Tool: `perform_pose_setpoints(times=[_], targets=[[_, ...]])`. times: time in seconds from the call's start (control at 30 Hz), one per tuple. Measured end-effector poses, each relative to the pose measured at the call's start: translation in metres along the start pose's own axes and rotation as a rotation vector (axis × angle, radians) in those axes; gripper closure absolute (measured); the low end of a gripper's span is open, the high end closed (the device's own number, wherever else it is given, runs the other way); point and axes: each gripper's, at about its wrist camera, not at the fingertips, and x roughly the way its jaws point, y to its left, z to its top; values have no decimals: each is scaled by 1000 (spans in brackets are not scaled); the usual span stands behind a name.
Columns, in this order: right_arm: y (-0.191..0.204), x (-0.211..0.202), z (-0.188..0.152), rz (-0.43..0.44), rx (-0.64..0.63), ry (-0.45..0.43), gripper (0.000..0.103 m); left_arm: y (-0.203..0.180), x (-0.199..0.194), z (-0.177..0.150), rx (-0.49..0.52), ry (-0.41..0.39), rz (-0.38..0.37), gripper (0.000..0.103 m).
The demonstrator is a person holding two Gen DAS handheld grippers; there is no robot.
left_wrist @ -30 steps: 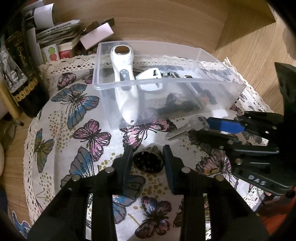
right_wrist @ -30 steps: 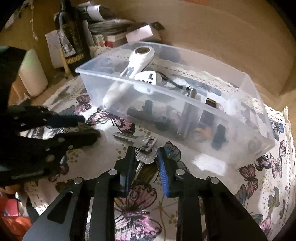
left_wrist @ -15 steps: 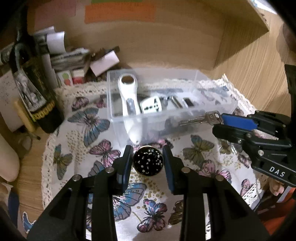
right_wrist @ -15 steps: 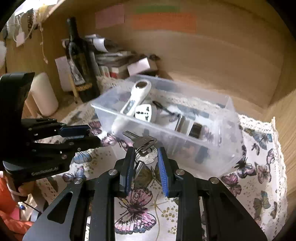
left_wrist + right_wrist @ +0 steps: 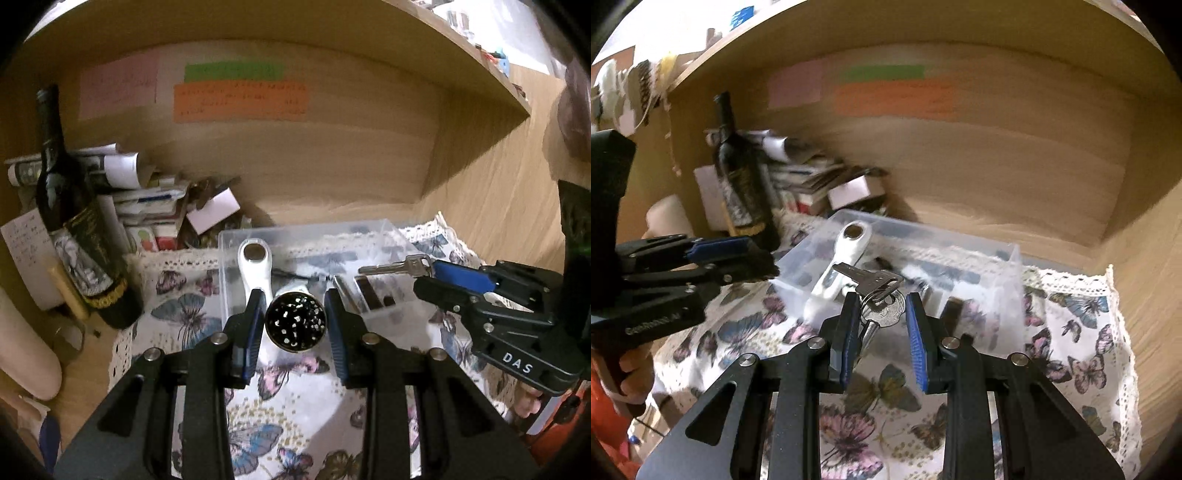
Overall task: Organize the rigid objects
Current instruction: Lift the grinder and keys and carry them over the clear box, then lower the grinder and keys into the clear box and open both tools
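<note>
L gripper [image 5: 295, 325] clamps the round speckled tin [image 5: 296, 324] and R gripper [image 5: 881, 314] pinches the key bunch [image 5: 877, 295], both above the clear bin's [image 5: 1012, 258] near wall w/ keys dangling, so they may slip or snag the rim.

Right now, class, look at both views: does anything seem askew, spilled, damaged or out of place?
Nothing looks spilled or broken. The one untidy spot is the heap of papers and boxes behind the dark bottle, piled at angles. In the clear bin, the white handheld device leans against the wall instead of lying flat.
</note>
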Motion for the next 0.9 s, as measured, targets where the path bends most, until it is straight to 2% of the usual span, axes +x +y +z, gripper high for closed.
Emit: perform_pose_setpoints(times=[0.2,0.43,0.77,0.8,0.83,0.9], targets=[[-27,6,11,-60,41,-15,80,-9,24,16,12,23,12,70],[-51,24,8,-89,80,21,80,-22,62,20,38,85,19,70],[-60,66,-6,-51,130,122,80,-37,110,9,74,189,17,70],[-59,67,-7,-49,128,126,81,-37,113,7,77,197,18,70],[-58,69,-8,-41,129,129,87,-37,116,7,79,205,20,70],[-58,71,-9,-33,135,135,88,-37,121,5,79,221,19,70]])
